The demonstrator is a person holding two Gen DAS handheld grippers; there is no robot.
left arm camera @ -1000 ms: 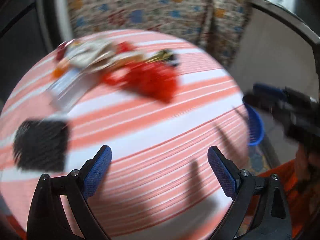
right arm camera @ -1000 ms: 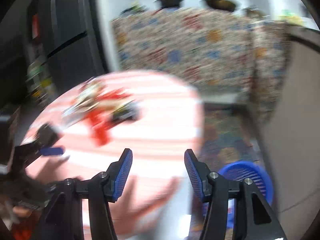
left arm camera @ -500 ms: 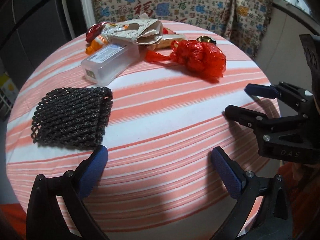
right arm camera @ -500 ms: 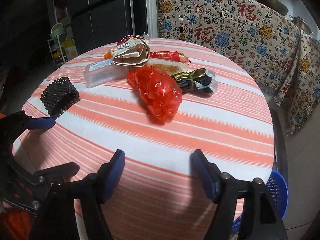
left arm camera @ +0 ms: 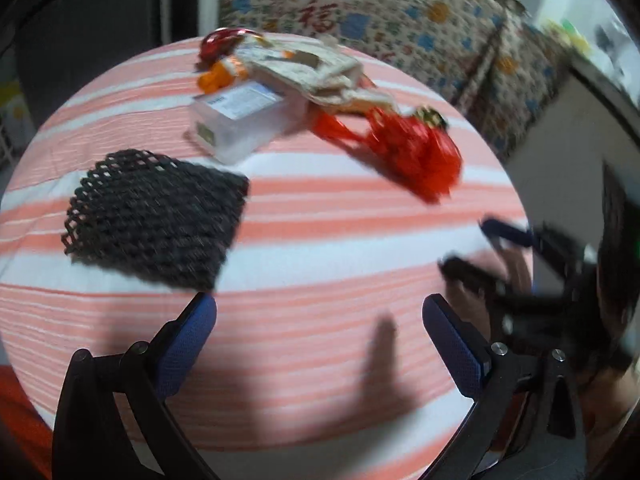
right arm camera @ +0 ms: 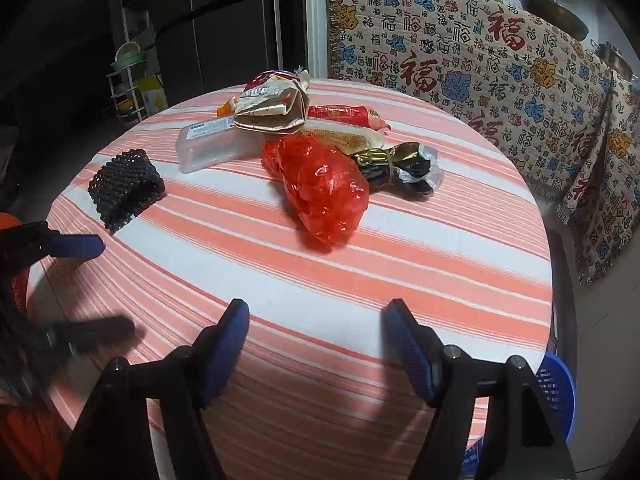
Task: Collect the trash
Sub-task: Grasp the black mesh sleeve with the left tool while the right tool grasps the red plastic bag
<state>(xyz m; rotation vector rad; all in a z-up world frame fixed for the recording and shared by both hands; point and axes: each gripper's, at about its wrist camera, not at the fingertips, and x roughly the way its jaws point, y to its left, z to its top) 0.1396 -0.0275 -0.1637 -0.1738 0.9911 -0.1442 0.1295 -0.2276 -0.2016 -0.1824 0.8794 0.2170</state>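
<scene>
Nothing has been collected yet, by the look of it. The left gripper (left arm camera: 319, 322) and right gripper (right arm camera: 316, 334) both hang spread and empty at the bottom of their views. The trash, black foam net (right arm camera: 126, 188), clear plastic box (right arm camera: 214, 146), red bag (right arm camera: 322, 188) and wrappers (right arm camera: 272, 104), sits mid-frame on the striped table (right arm camera: 400, 280); the blue basket (right arm camera: 556, 392) waits lower right.

round table w/ orange-and-white striped cloth (right arm camera: 400, 280). on it: black foam mesh sleeve (right arm camera: 126, 188) near the left edge, clear plastic box w/ label (right arm camera: 216, 142), crumpled red plastic bag (right arm camera: 320, 188), dark gold-tied foil wrapper (right arm camera: 400, 168), paper wrapper (right arm camera: 272, 108).
</scene>
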